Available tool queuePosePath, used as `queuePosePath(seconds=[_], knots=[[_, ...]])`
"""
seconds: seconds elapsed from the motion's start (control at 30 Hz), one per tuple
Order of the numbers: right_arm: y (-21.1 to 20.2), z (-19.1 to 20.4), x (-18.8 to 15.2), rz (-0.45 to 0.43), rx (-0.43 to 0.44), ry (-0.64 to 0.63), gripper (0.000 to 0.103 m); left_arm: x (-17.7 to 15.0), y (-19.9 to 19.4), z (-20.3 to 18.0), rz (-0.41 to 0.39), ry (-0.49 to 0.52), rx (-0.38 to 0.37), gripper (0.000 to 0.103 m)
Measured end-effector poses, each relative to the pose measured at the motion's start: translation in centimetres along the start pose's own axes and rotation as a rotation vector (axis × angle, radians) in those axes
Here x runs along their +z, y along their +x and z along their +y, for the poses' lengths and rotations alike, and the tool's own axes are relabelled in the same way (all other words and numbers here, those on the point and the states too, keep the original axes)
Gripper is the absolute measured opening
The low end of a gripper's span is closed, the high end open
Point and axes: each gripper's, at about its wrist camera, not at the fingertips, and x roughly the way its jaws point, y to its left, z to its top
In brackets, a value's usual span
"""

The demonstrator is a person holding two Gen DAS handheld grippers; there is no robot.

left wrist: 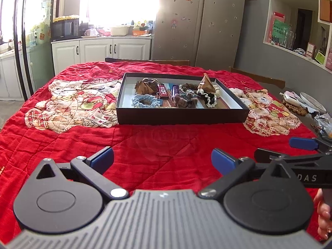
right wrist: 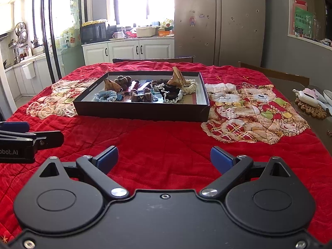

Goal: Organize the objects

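Note:
A shallow black box [left wrist: 180, 116] [right wrist: 141, 111] sits on the red quilt, ahead of both grippers. It holds a light blue scrunchie [left wrist: 145, 101] [right wrist: 104, 95], a black and white scrunchie [left wrist: 209, 98] [right wrist: 171, 93], brown fuzzy hair clips [left wrist: 182, 101] [right wrist: 143, 95], two brown pyramid-shaped packets [left wrist: 207, 83] [right wrist: 177, 77] and small purple and red bars [left wrist: 162, 90]. My left gripper [left wrist: 162, 160] is open and empty, low over the quilt. My right gripper [right wrist: 164, 159] is open and empty beside it, and shows at the right edge of the left wrist view [left wrist: 303, 143].
The red quilt [left wrist: 166, 143] with bear patches covers the table. White dishes on woven mats [left wrist: 298, 103] [right wrist: 309, 101] lie on the bare table edge at the right. Chair backs [left wrist: 147, 60] stand behind the table. Kitchen cabinets and a fridge are beyond.

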Motion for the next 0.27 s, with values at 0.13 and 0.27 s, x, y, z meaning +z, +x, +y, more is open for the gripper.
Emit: queuePosePath(seconds=[0.13,0.27], knots=[[0.0,-0.01,-0.04,0.0,0.0,0.001,0.096,-0.02,0.14,0.04,0.0,-0.003,-0.011,0.103],[0.17,-0.07,-0.11,0.002,0.0,0.009,0.096,-0.19,0.45,0.14,0.004,-0.005,-0.025,0.103]])
